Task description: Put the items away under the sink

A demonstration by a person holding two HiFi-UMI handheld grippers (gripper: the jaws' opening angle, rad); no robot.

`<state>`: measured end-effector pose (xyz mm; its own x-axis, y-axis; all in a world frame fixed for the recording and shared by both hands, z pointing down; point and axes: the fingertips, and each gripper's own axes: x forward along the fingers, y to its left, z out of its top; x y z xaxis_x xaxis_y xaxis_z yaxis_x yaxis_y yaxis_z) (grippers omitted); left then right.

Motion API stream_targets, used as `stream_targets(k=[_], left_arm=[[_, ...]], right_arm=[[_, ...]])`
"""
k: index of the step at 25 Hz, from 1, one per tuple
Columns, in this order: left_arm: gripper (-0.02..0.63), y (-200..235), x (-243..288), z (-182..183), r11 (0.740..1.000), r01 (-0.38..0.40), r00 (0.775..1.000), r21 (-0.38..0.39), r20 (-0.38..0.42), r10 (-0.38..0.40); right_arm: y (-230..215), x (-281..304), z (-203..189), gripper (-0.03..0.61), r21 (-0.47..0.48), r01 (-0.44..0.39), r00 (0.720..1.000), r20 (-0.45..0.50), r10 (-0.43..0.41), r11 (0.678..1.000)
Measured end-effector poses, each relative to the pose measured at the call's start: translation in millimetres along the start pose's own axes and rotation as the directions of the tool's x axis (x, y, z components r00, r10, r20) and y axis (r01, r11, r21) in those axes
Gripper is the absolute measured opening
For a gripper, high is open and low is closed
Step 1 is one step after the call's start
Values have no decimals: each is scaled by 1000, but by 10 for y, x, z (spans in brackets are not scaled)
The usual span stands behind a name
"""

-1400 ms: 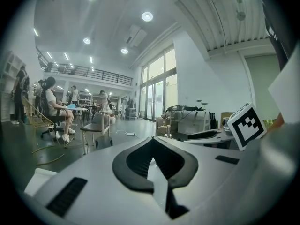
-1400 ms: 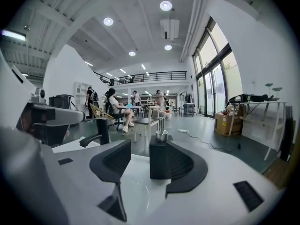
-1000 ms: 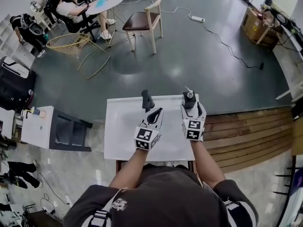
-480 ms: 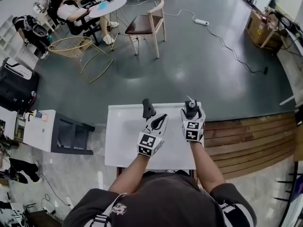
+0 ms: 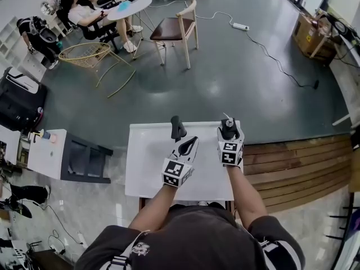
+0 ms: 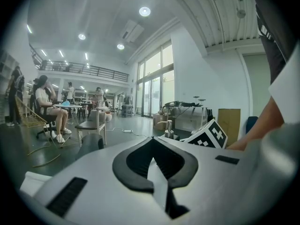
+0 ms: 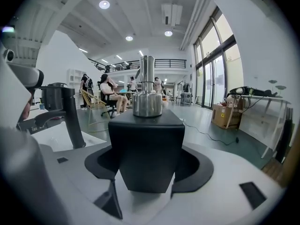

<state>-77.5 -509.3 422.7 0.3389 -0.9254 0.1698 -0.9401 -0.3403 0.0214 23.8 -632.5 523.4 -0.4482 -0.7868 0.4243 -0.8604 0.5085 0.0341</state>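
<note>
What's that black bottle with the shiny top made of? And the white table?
The bottle looks like matte black plastic, maybe coated ceramic: dull, no glints. The pump top looks like polished metal: silvery, mirror-like reflections. The table looks smooth white, perhaps laminate; hard to tell.

Ceiling lamps [image 6: 145, 11] and tall windows [image 7: 218, 69] give bright, even light (soft sheen on the floor [image 5: 169, 80]); both gripper views bulge, with black corners and blurred foregrounds.

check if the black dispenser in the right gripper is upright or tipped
Upright. The right gripper grips the black dispenser by its sides, and its metal pump points straight up in that gripper's view.
</note>
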Motion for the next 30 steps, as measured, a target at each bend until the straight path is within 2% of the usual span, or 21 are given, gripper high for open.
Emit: stream_targets(k=[8, 13, 17, 22, 30], left_arm=[[6, -23, -250, -10, 1000, 18, 1000, 0, 12, -18], [6, -85, -480, 15, 999, 33, 999, -3, 17, -33], [6, -161, -789, 29, 999, 51, 998, 3, 27, -51], [6, -166, -1238, -31, 998, 57, 998, 7, 35, -57], [6, -166, -2057, -132, 998, 55, 997, 5, 59, -56]], right_arm=[[160, -330, 142, 325, -27, 10, 998, 57, -9, 1000], [330, -716, 309, 325, -98, 17, 994, 113, -5, 995], [499, -1118, 376, 325, -87, 24, 989, 150, -11, 996], [837, -1600, 375, 325, -76, 31, 983, 182, -17, 997], [1613, -2329, 245, 325, -65, 11, 981, 192, 1, 998]])
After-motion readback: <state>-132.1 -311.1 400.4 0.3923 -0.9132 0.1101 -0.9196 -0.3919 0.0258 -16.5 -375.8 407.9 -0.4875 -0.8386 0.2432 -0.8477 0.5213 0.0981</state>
